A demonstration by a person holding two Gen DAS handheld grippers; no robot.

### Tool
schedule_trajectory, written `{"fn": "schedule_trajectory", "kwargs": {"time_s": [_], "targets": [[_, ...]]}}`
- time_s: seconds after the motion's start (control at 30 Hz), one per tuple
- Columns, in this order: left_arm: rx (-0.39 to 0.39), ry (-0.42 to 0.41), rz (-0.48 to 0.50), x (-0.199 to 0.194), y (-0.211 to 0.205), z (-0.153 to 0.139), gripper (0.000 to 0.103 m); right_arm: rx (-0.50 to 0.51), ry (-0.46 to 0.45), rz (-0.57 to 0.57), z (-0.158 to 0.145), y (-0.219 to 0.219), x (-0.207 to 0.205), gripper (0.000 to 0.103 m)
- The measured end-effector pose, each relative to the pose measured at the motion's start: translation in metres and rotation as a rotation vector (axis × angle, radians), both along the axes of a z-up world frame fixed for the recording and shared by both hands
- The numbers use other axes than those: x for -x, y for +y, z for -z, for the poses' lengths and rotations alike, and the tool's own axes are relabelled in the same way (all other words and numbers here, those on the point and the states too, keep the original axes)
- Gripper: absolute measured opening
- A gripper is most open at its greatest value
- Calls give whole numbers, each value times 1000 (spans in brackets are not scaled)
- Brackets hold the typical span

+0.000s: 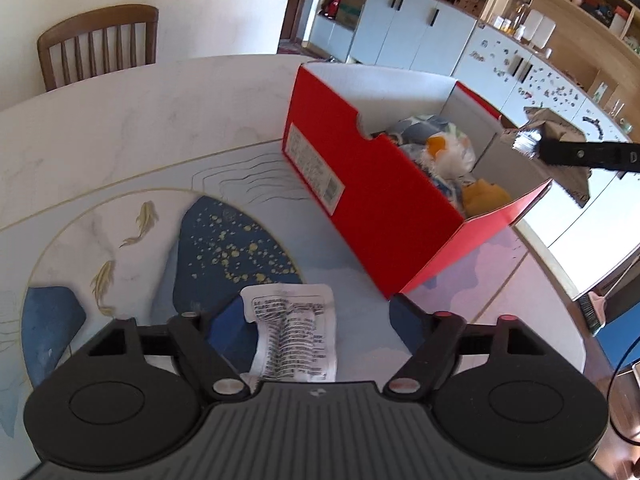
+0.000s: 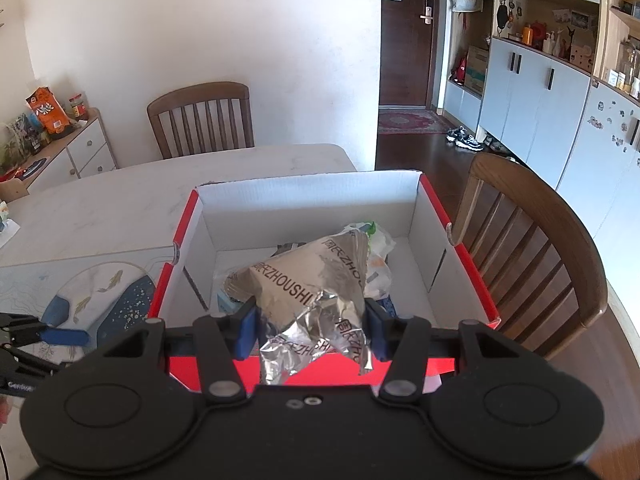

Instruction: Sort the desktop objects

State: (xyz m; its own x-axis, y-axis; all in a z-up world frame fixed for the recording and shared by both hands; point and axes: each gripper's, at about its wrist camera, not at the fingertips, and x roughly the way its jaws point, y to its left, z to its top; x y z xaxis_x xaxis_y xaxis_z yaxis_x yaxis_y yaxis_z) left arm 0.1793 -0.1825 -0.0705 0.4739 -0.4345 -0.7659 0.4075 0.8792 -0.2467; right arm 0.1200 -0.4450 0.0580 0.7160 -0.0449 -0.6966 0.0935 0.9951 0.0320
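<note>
A white packet (image 1: pixel 294 336) with black print lies flat on the painted mat, between the fingers of my left gripper (image 1: pixel 318 320). That gripper is open and its pads stand clear of the packet on both sides. Ahead and to the right stands an open red box (image 1: pixel 380 208) with several wrapped items inside. My right gripper (image 2: pixel 312 320) is shut on a crumpled silver and brown foil bag (image 2: pixel 308 292), held above the near end of the red box (image 2: pixel 460 248). One black finger (image 1: pixel 580 154) of the right gripper shows over the box's right wall in the left wrist view.
The box and mat (image 1: pixel 120 248) rest on a pale marble table (image 1: pixel 120 100). One wooden chair (image 2: pixel 200 120) stands at the far side, another (image 2: pixel 540 248) close to the box's right. The table edge (image 1: pixel 560 264) runs just beyond the box. Cabinets line the right wall.
</note>
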Motion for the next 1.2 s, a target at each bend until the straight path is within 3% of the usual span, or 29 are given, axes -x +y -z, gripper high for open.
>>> {"fn": "schedule_trajectory", "kwargs": {"time_s": [0.17,0.67,0.9,0.97,1.07,1.2], "targets": [[-42,26,2,-3,-6,12,80,-3,4,-8,3,-4,-6,52],[-246,-28,30,10,-35,40,80,-3,23,-19,8,-17,-10,52],[-245,-30,21,9,-38,46,79,-4,28,-23,11,-20,-11,52],[-242,-39,19,9,-37,45,74,-2,31,-27,12,-22,-12,52],[-225,-50,7,9,-34,43,58,-2,33,-32,13,-23,-13,52],[-218,-56,21,9,-32,42,54,-3,34,-35,14,-24,-14,52]]}}
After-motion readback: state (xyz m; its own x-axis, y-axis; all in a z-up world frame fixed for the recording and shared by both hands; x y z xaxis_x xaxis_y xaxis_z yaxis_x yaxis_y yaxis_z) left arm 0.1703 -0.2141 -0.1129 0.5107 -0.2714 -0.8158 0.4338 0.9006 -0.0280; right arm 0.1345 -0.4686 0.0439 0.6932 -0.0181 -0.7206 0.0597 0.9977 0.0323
